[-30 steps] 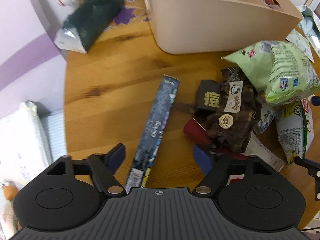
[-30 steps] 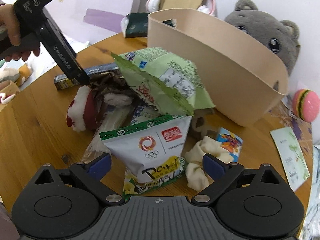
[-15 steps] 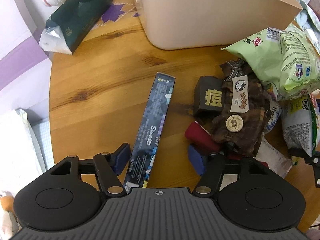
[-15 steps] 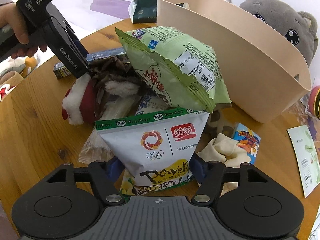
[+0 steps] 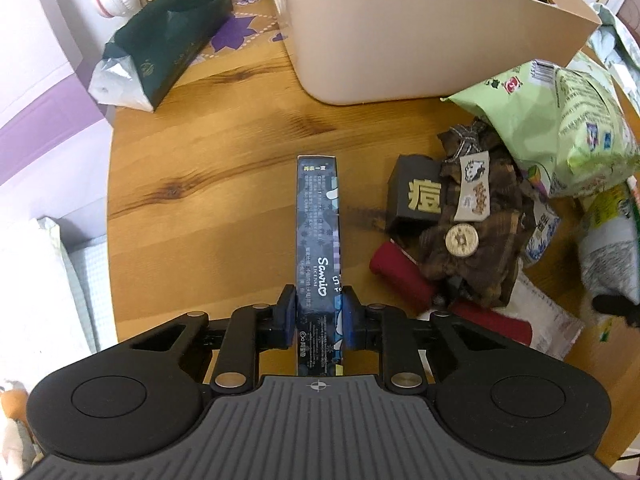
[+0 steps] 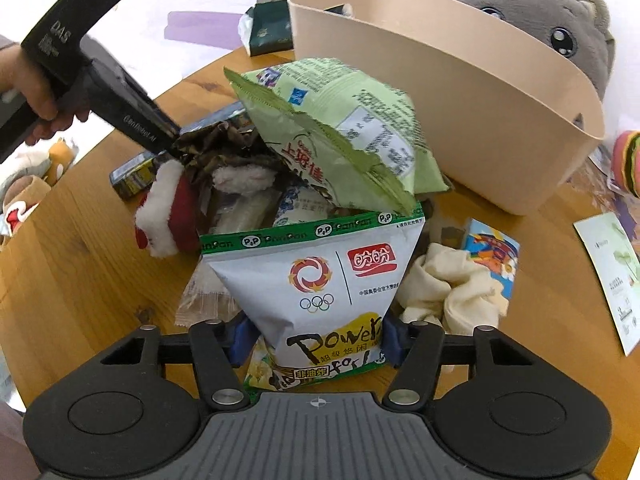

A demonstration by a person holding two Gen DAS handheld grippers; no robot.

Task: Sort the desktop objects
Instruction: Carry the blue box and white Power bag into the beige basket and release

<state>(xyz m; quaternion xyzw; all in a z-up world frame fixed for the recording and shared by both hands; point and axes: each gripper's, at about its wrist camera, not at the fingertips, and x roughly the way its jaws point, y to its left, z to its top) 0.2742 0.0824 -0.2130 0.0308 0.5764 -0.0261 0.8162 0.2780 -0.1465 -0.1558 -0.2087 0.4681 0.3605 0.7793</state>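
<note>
On the round wooden table (image 5: pixel 224 184), the left gripper (image 5: pixel 318 312) has its jaws clamped tight on the near end of a long dark blue box (image 5: pixel 318 220), which lies lengthwise between the pads and stretches toward the beige bin (image 5: pixel 400 48) at the table's far edge. The right gripper (image 6: pixel 316 340) has a white snack bag (image 6: pixel 316 280) between its jaws, which are closing, blue pads pressed into both sides of the bag's lower part. A green snack bag (image 6: pixel 340 128) rests on the clutter behind it.
</note>
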